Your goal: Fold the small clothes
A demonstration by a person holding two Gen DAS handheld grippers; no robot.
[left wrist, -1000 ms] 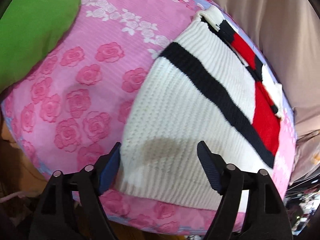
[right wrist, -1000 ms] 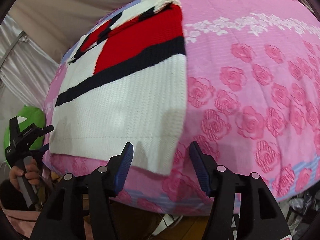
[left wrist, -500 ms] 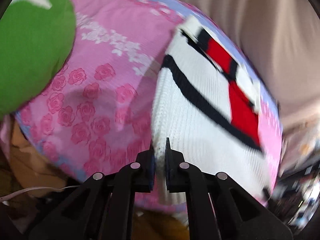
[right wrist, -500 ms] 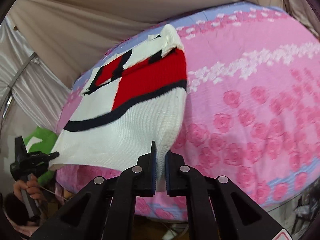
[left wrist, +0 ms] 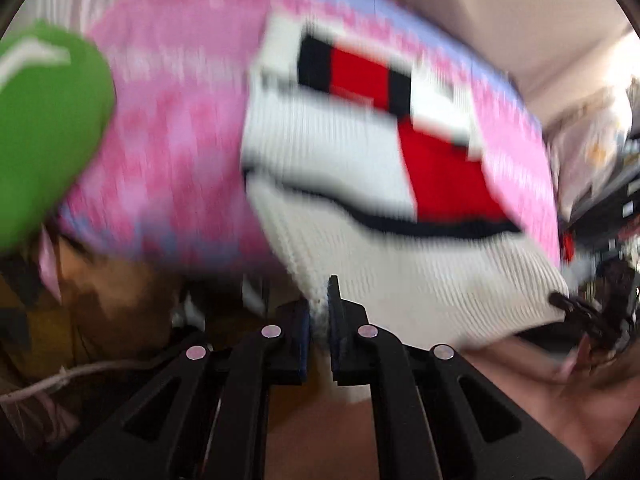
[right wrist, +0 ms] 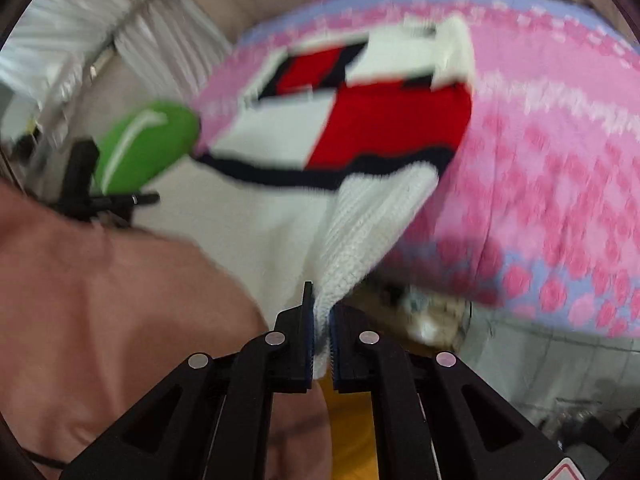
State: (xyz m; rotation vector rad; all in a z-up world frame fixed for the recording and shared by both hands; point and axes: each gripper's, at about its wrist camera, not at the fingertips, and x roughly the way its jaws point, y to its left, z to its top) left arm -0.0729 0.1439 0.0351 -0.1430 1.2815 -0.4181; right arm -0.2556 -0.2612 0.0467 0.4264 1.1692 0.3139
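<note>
A small white knit sweater with red blocks and a black stripe lies partly on a pink rose-print bed cover. Its near hem is lifted off the cover. My left gripper is shut on one bottom corner of the hem. My right gripper is shut on the other bottom corner of the sweater, where white knit bunches between the blue pads. The left gripper shows small at the far left of the right wrist view. Both views are blurred by motion.
A green cushion sits at the left end of the bed, also the green cushion in the right wrist view. A pink sleeve fills the lower left there. Beige curtain hangs behind the bed; cluttered floor lies below its near edge.
Both grippers shut on the sweater's bottom corners, then rose and pulled back, lifting the hem off the bed cover. The views rolled and the bed now sits farther away.
</note>
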